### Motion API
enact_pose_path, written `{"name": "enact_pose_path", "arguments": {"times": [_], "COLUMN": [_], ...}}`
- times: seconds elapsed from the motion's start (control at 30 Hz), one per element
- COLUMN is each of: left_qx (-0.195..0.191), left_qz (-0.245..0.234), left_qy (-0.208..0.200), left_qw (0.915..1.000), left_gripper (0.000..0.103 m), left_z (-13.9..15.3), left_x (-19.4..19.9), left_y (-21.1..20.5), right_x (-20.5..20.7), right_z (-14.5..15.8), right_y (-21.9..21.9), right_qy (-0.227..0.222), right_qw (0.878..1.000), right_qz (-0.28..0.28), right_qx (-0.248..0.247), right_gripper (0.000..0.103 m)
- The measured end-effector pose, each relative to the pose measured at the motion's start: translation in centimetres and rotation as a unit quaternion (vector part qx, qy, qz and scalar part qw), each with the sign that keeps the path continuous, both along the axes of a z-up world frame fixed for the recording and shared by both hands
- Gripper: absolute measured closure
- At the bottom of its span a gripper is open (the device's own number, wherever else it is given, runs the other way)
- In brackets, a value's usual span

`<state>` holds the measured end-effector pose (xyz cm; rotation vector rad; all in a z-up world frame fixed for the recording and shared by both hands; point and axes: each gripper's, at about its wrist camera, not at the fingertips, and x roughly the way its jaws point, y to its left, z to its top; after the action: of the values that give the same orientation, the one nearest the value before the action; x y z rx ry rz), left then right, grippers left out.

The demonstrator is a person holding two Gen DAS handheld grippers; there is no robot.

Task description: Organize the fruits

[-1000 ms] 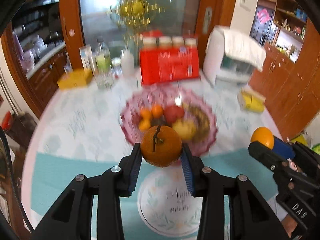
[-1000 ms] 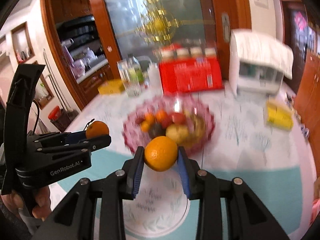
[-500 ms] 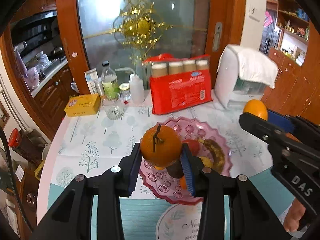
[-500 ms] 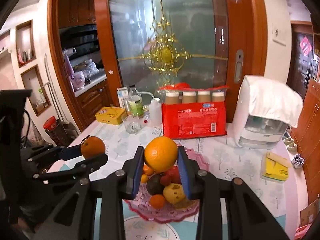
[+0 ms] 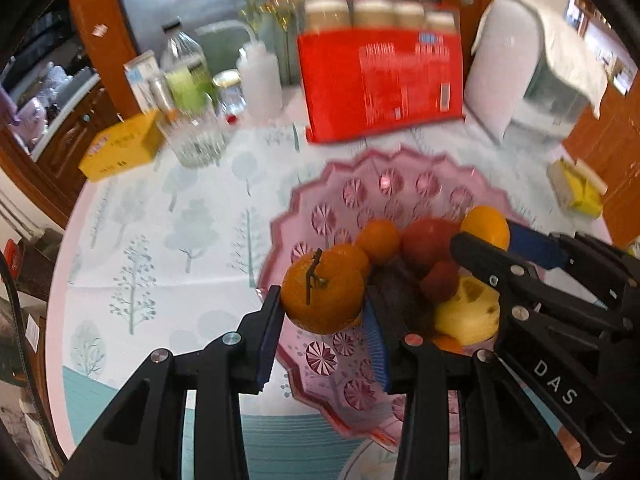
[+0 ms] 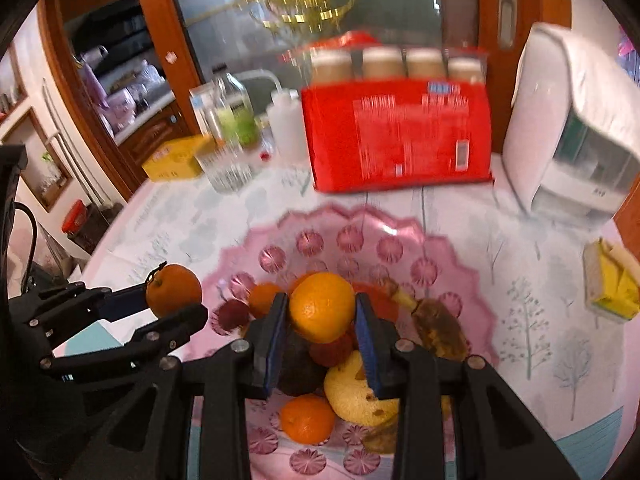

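Observation:
My left gripper (image 5: 323, 307) is shut on a stemmed orange tangerine (image 5: 322, 293), held over the near left rim of the pink glass fruit plate (image 5: 384, 188). My right gripper (image 6: 321, 312) is shut on a smooth orange (image 6: 322, 307) above the plate's (image 6: 360, 240) middle, over the piled fruit. That pile holds small tangerines (image 6: 307, 418), red fruits (image 5: 428, 240), a dark fruit (image 6: 296, 368), a blemished yellow fruit (image 6: 356, 392) and a browned banana (image 6: 436, 324). In the left wrist view the right gripper (image 5: 486, 236) shows at the right with its orange (image 5: 485, 227). The left gripper (image 6: 172, 300) appears at the left of the right wrist view.
Behind the plate stand a red pack of jars (image 5: 380, 84), a white appliance (image 5: 520, 68), a squeeze bottle (image 5: 260, 76), a glass (image 5: 192, 136), a green-labelled bottle (image 5: 186, 68) and a yellow box (image 5: 120, 144). A yellow carton (image 6: 612, 280) lies at the right. The tree-print tablecloth (image 5: 160, 240) covers the round table.
Both grippers have swung forward and down, from raised before the plate to right over it, each still clamped on its fruit. The plate looms much larger in both views.

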<state>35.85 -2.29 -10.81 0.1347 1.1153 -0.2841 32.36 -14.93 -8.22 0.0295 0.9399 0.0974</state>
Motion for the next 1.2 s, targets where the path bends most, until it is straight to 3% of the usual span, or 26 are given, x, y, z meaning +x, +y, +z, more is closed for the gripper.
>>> {"name": "enact_pose_path", "arguments": {"times": [0.27, 0.33, 0.4, 0.63, 1.2], "left_qx": [0.009, 0.013, 0.017, 0.023, 0.002], "left_qz": [-0.025, -0.029, -0.028, -0.031, -0.016], "left_qy": [0.019, 0.013, 0.004, -0.012, -0.026], "left_qw": [0.9995, 0.9994, 0.9995, 0.9992, 0.9995], "left_gripper": [0.064, 0.051, 0.030, 0.022, 0.011], "left_z": [-3.1, -3.2, -3.0, -2.1, 1.9], "left_x": [0.7, 0.5, 0.4, -0.5, -2.8], "left_y": [-1.2, -1.3, -1.3, -1.5, -0.2], "right_x": [1.5, 1.7, 1.7, 1.2, -1.6], "right_z": [-2.9, -3.2, -3.5, -2.8, 1.0], "right_y": [0.2, 0.3, 0.4, 0.4, 0.0], "right_qy": [0.030, 0.037, 0.044, 0.036, -0.005], "right_qw": [1.000, 0.999, 0.999, 0.999, 1.000], "right_qz": [0.007, 0.012, 0.015, 0.018, 0.008], "right_qx": [-0.007, -0.005, 0.000, 0.015, 0.007], "right_gripper": [0.069, 0.069, 0.069, 0.059, 0.059]}}
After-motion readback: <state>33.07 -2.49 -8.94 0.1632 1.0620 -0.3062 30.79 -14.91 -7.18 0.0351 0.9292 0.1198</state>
